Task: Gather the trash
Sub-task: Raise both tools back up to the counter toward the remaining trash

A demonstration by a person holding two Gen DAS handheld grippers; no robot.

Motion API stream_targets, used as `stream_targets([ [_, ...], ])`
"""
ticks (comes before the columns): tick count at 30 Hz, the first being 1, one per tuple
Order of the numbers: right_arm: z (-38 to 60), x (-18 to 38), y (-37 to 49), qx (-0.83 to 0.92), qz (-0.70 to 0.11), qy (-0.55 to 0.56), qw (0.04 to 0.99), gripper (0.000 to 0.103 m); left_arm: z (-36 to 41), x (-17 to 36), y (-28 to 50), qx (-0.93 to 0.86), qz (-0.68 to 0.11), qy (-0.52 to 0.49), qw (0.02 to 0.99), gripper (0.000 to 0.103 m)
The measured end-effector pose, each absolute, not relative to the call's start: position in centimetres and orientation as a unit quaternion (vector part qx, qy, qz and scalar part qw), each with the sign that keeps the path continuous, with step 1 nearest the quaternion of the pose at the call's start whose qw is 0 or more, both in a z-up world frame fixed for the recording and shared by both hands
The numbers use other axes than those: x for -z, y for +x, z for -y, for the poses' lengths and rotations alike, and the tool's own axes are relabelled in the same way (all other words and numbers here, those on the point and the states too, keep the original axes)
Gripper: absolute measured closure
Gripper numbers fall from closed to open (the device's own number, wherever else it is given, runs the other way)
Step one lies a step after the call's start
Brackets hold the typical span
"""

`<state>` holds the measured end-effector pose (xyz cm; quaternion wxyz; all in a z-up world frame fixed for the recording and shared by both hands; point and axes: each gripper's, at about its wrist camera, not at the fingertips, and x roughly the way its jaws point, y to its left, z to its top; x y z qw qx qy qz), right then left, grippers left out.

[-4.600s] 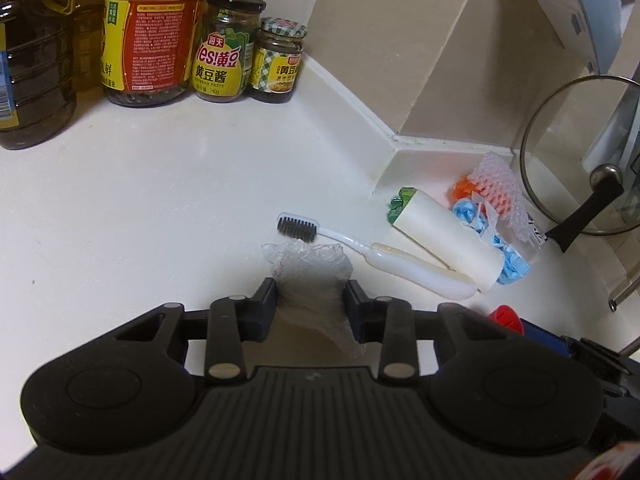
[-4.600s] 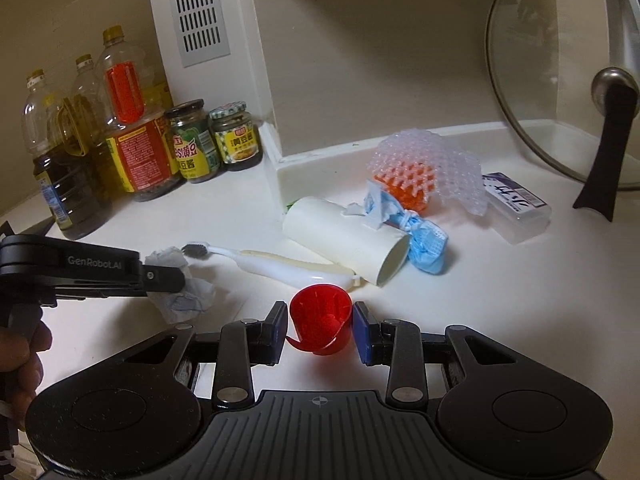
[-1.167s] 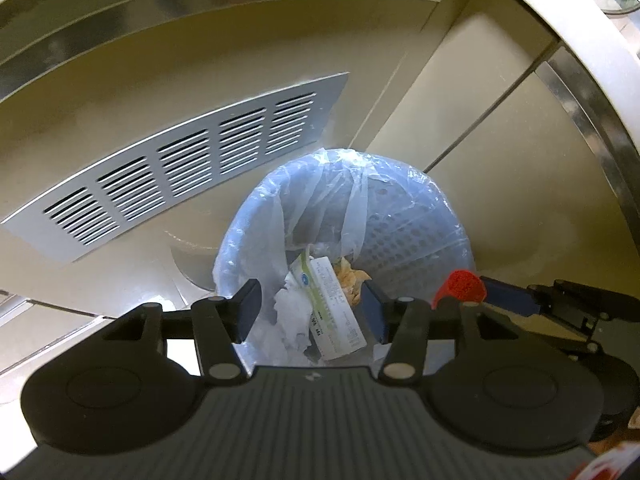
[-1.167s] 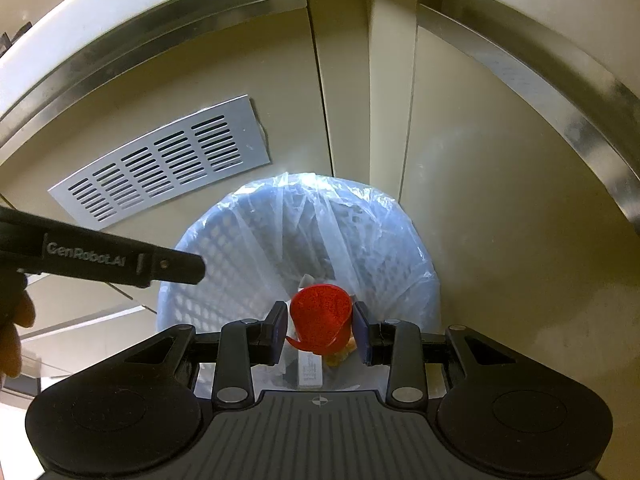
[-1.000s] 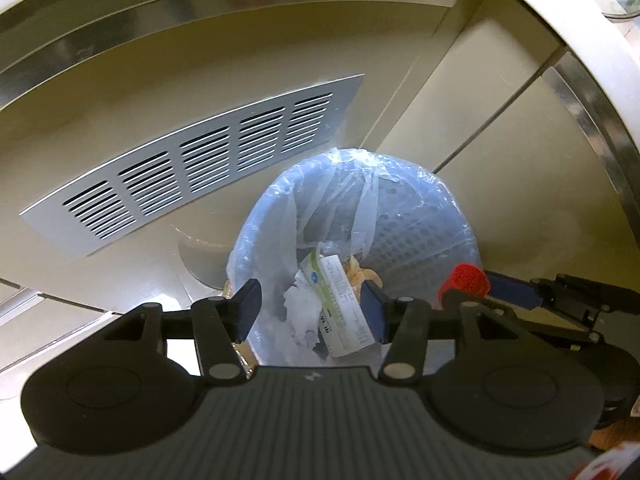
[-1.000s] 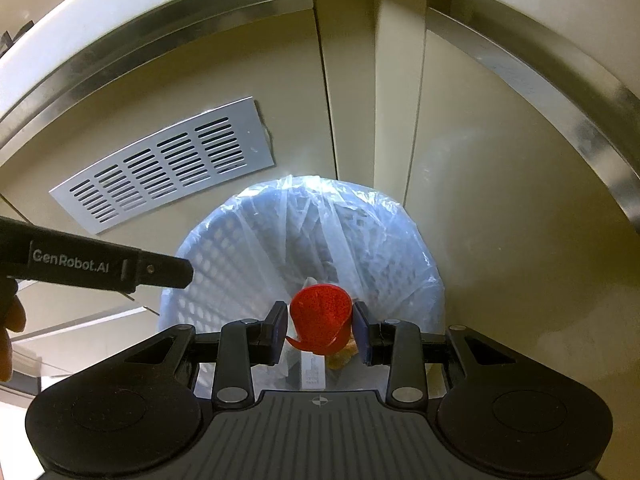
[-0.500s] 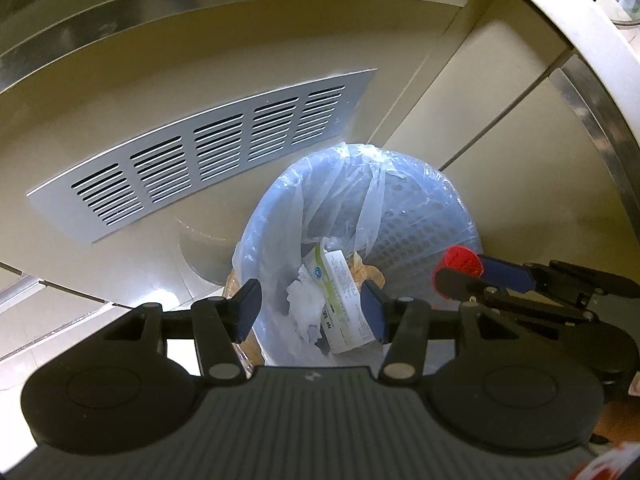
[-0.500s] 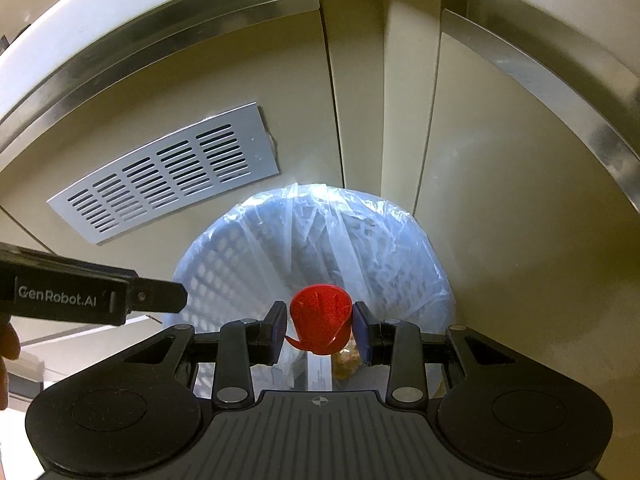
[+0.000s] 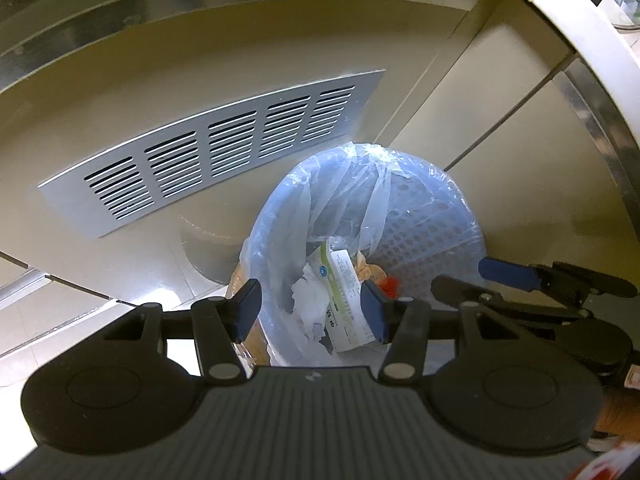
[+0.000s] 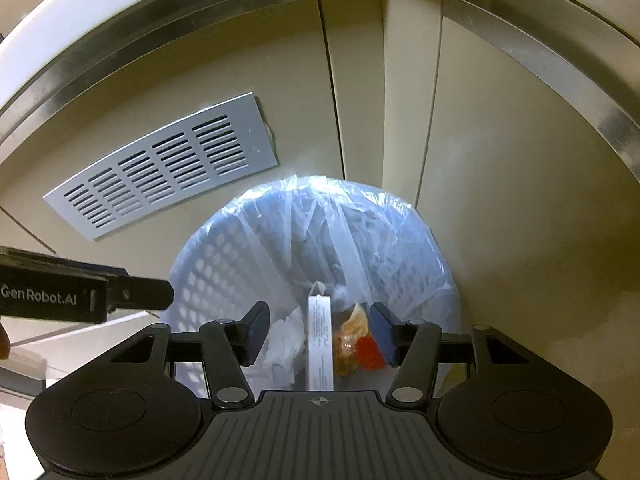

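A blue mesh trash bin [image 9: 432,216] [image 10: 208,280] with a clear plastic liner stands on the floor below both grippers. Inside lie crumpled white tissue [image 9: 308,296] [image 10: 284,340], a white printed box [image 9: 344,292] [image 10: 320,344], yellowish wrapping [image 10: 352,336] and the red cup [image 10: 368,354] [image 9: 390,284]. My left gripper [image 9: 310,312] is open and empty above the bin. My right gripper [image 10: 320,332] is open and empty above the bin; it also shows in the left wrist view [image 9: 468,280]. The left gripper's finger shows at the left in the right wrist view [image 10: 132,294].
Beige cabinet doors [image 10: 500,200] with metal edge strips stand behind the bin. A silver vent grille [image 9: 216,144] [image 10: 160,172] is set in the cabinet panel to the left. The white countertop edge [image 9: 580,24] runs overhead. Tiled floor [image 9: 60,304] lies at the left.
My right gripper has opened and the red cup has dropped into the bin. My left gripper stays open and empty over the bin.
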<state>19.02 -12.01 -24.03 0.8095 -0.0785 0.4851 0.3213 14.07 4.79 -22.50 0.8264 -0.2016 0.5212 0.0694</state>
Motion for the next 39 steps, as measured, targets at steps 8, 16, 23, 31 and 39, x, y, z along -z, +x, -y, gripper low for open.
stream_targets([
  [8,12.2,20.2,16.9,-0.320,-0.469,-0.085,0.819,0.047,-4.9,19.2,12.7,-0.056,-0.498,-0.199,0.842,0.052],
  [16,12.9,13.8,15.3,-0.308,-0.421,-0.073,0.850,0.047,-4.8,13.7,11.1,-0.036,-0.456,-0.200,0.867,0.052],
  [23,13.8,8.5,14.7,-0.294,-0.380,-0.057,0.875,0.047,-5.0,9.2,10.4,-0.019,-0.410,-0.195,0.891,0.052],
  [31,14.7,4.6,15.2,-0.265,-0.343,-0.027,0.901,0.047,-5.9,5.2,11.1,-0.008,-0.368,-0.189,0.910,0.052],
  [39,16.3,1.6,16.6,-0.227,-0.308,-0.009,0.924,0.044,-6.2,2.1,14.1,0.009,-0.330,-0.173,0.928,0.050],
])
